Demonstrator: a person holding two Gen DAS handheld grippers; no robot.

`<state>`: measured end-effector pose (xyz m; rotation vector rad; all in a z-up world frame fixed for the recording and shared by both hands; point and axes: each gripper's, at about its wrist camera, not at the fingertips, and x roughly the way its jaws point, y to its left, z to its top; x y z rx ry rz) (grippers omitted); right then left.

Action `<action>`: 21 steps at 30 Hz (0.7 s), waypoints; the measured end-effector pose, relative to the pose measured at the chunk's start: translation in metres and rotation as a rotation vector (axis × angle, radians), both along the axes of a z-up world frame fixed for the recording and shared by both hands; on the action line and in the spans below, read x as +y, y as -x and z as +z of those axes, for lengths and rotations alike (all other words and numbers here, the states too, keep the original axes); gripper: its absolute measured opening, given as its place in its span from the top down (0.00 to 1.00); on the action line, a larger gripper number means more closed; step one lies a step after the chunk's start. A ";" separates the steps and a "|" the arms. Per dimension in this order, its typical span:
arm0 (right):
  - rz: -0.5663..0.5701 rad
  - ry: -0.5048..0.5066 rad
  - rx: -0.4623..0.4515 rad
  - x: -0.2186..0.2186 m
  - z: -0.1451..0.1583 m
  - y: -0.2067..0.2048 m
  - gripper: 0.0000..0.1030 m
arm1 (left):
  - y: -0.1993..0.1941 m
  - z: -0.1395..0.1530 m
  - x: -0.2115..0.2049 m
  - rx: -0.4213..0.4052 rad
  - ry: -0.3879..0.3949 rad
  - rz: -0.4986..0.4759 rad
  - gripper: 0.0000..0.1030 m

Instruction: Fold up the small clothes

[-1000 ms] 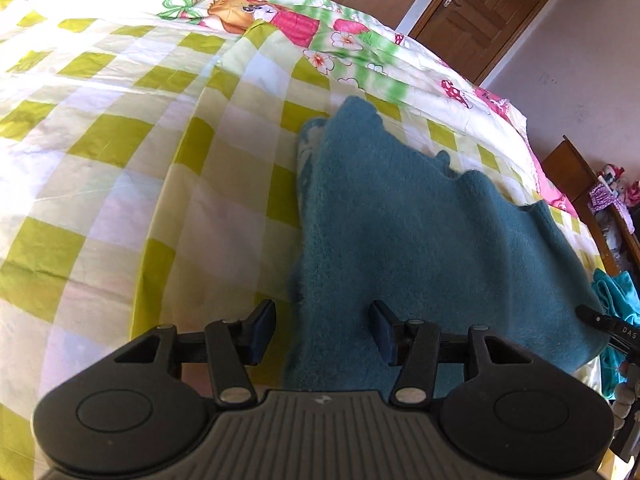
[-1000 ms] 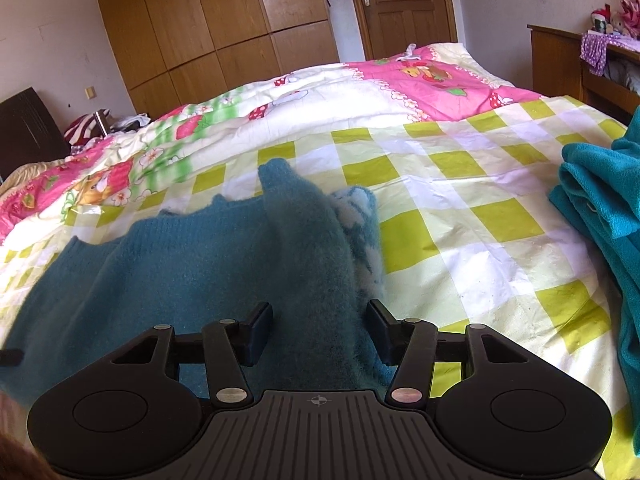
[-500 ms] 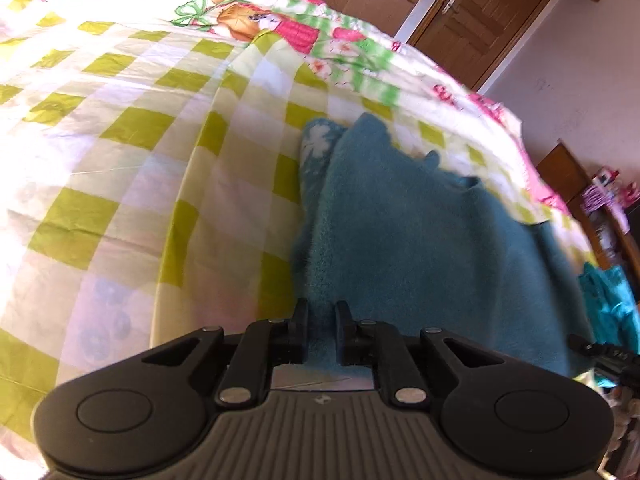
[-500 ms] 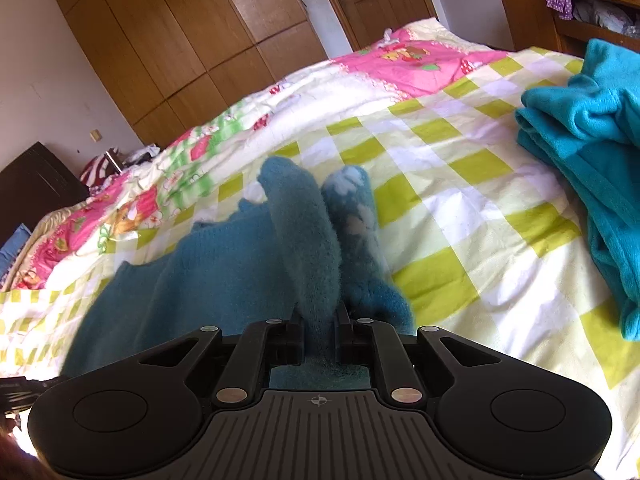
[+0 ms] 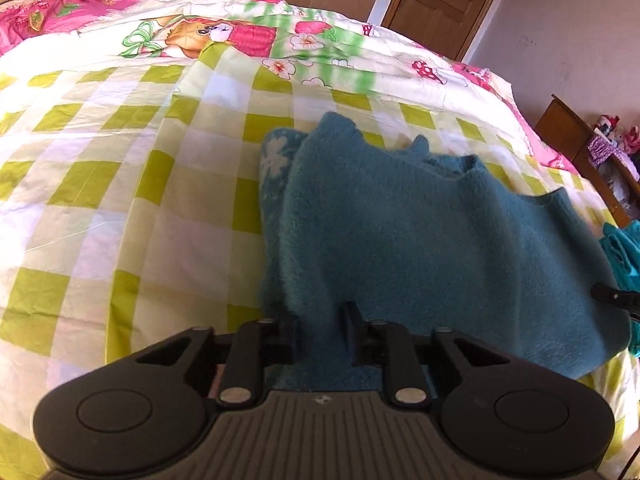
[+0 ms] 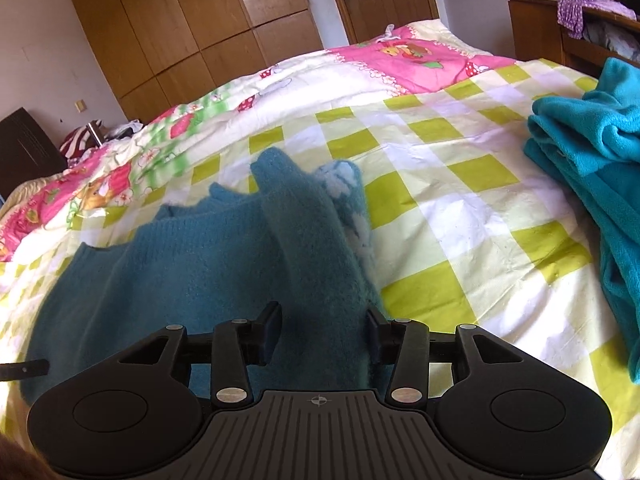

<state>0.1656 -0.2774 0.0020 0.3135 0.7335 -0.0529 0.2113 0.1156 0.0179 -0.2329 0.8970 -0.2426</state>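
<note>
A small teal fuzzy sweater (image 5: 420, 240) lies on the checked bedspread (image 5: 120, 184), with white flower patterning showing on a lower layer along one side. My left gripper (image 5: 322, 328) is shut on the sweater's near edge, which bunches between the jaws. In the right wrist view the sweater (image 6: 200, 256) shows with a folded ridge running toward me. My right gripper (image 6: 324, 332) has its jaws apart around that ridge, with fabric filling the gap.
A pile of brighter turquoise clothes (image 6: 592, 152) lies on the bed at the right, and shows at the right edge of the left wrist view (image 5: 620, 248). Wooden wardrobes and a door stand behind the bed. A wooden shelf (image 6: 560, 28) stands on the right.
Both grippers closed on the sweater's near edge half a second ago. Now the left still pinches it and has lifted, while the right jaws have spread apart around the ridge.
</note>
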 end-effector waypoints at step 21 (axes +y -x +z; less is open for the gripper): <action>0.018 0.099 -0.095 0.015 0.023 -0.002 0.60 | 0.018 0.009 0.035 -0.051 0.134 0.125 0.50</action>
